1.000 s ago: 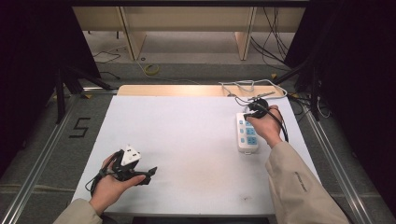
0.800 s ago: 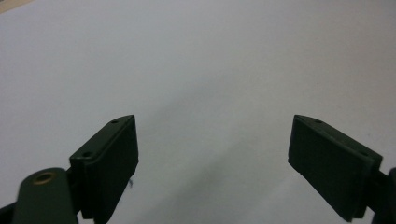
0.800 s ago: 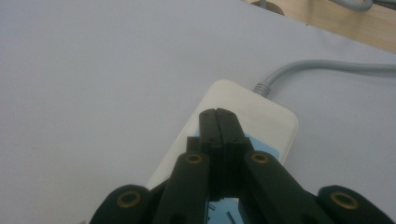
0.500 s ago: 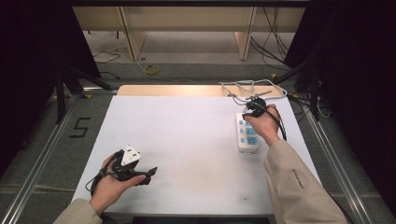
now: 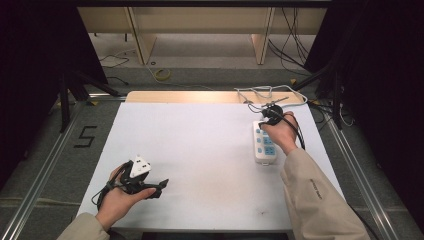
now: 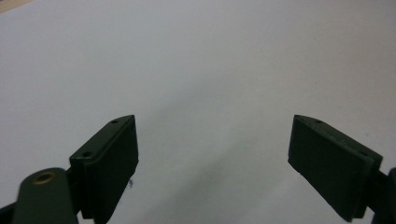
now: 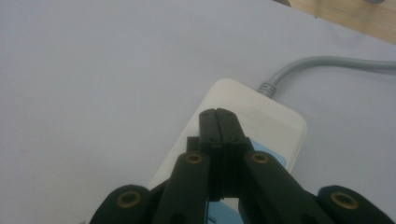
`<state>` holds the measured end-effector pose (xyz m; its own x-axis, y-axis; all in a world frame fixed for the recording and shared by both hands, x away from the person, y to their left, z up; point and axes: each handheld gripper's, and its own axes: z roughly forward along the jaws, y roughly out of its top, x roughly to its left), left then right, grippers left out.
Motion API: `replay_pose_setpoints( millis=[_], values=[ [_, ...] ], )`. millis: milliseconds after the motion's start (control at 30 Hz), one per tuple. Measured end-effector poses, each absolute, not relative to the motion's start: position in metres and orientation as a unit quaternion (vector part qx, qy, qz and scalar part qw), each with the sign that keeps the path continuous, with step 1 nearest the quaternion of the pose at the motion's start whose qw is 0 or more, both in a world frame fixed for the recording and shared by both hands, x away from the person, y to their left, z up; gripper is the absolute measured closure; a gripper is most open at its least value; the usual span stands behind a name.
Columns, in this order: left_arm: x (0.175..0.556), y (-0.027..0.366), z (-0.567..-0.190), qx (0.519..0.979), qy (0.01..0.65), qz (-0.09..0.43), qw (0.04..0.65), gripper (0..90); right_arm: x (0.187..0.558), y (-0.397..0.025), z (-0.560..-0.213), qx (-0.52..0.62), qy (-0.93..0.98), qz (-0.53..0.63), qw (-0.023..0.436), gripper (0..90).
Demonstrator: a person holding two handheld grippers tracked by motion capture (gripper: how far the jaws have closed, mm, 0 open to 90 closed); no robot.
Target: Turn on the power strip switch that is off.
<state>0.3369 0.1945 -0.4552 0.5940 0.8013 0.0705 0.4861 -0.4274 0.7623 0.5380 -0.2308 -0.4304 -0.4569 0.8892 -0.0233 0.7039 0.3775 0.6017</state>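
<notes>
Over on the right side of the counter (image 5: pixel 210 150) lies a white power strip (image 5: pixel 263 145), a long rounded plastic block with blue socket panels on its top, set lengthwise toward the far edge. In the right gripper view its smooth, glossy end (image 7: pixel 261 116) shows a ribbed collar where a grey cable (image 7: pixel 327 63) leaves it and curves off toward the strip of bare wood at the back. The right tongs (image 7: pixel 218 123) are pressed tight together, jaw against jaw, pinching nothing, their tips just above the strip's cable end. In the high view the right hand (image 5: pixel 280 131) sits over the strip's far half.

The left tongs (image 6: pixel 212 149) are spread wide, matte black flat pads with small screw holes, nothing between them, bare white counter beneath. The left hand (image 5: pixel 120 197) holds them low near the counter's near left corner, a white plate on top of the gripper.

Plenty of room here: the whole middle of the matte white counter is open between the two hands, which are well apart. The strip lies close to the right edge.
</notes>
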Motion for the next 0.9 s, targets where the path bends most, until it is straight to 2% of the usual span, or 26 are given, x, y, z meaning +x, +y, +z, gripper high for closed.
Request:
replay_pose_setpoints(
  millis=[900],
  values=[
    [0.3368, 0.1942, -0.4552, 0.816, 0.394, 0.217, 0.362, 15.6, 0.5442, -0.2241, -0.4389, 0.488, 0.821, 0.25, 0.162, 90.0]
  ],
)
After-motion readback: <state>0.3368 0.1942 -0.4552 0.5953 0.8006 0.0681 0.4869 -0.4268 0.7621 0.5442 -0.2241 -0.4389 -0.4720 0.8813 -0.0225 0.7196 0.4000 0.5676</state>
